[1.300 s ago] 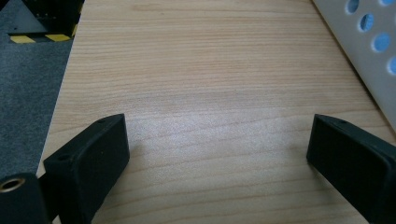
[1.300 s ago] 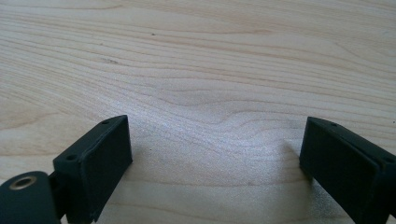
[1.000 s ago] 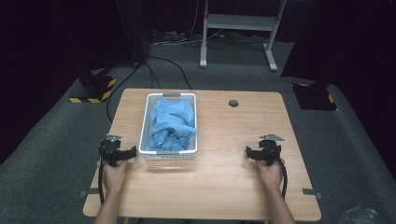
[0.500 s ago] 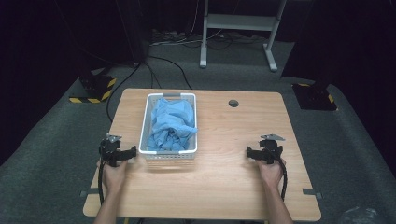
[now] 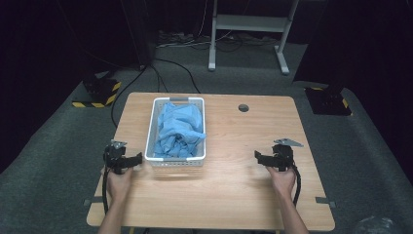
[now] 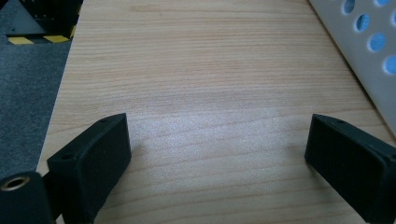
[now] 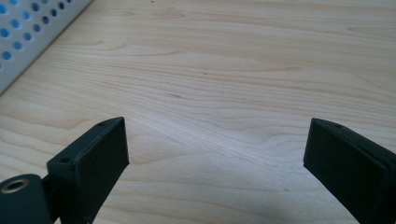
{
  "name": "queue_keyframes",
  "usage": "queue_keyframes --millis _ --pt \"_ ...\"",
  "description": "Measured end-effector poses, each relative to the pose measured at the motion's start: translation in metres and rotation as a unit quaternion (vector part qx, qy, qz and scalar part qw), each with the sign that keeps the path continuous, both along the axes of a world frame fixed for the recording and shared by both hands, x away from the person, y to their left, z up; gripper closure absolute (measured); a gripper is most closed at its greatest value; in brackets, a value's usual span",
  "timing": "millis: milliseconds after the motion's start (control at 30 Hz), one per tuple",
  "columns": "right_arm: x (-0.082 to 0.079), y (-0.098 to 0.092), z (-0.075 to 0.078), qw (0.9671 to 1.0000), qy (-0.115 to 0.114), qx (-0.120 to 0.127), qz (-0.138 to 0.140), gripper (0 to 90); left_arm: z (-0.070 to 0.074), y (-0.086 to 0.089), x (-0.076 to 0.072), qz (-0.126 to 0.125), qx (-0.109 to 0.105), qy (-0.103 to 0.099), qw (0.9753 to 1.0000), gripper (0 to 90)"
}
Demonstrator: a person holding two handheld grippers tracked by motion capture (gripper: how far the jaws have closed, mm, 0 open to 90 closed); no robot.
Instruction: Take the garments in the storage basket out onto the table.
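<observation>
I held left gripper (image 5: 138,158) beside white basket (image 5: 178,161) of blue cloth (image 5: 179,127) | right gripper (image 5: 258,156) well right | both jaws wide, empty

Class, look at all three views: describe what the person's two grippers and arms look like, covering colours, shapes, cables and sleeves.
Both the left gripper and the right gripper are black, each with two flat, blocky matte jaws. A black cable trails back from the left one, and another from the right. The right gripper carries a grey three-cornered plate on top. No sleeves show on the forearms.
</observation>
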State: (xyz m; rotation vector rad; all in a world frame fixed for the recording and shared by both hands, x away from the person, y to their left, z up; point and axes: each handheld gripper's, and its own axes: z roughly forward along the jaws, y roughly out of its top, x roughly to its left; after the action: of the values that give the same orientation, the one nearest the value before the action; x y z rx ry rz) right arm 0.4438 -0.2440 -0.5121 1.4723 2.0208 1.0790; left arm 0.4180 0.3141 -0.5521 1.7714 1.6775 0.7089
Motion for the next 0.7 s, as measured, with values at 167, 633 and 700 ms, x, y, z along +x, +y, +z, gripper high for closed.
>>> queue_keyframes --millis 167,633,700 --pt "-0.002 0.013 0.003 0.9998 -0.005 0.013 0.016 5.7 0.0 0.0 0.0 0.0 0.001 0.0 1.0 7.2" --pt "-0.002 0.051 0.022 0.9957 -0.018 0.034 0.084 6.0 0.0 0.0 0.0 -0.001 0.001 0.0 1.0 7.2" --pt "-0.002 0.056 0.026 0.9946 -0.022 0.04 0.093 6.0 0.0 0.0 0.0 -0.001 0.001 0.0 1.0 7.2"
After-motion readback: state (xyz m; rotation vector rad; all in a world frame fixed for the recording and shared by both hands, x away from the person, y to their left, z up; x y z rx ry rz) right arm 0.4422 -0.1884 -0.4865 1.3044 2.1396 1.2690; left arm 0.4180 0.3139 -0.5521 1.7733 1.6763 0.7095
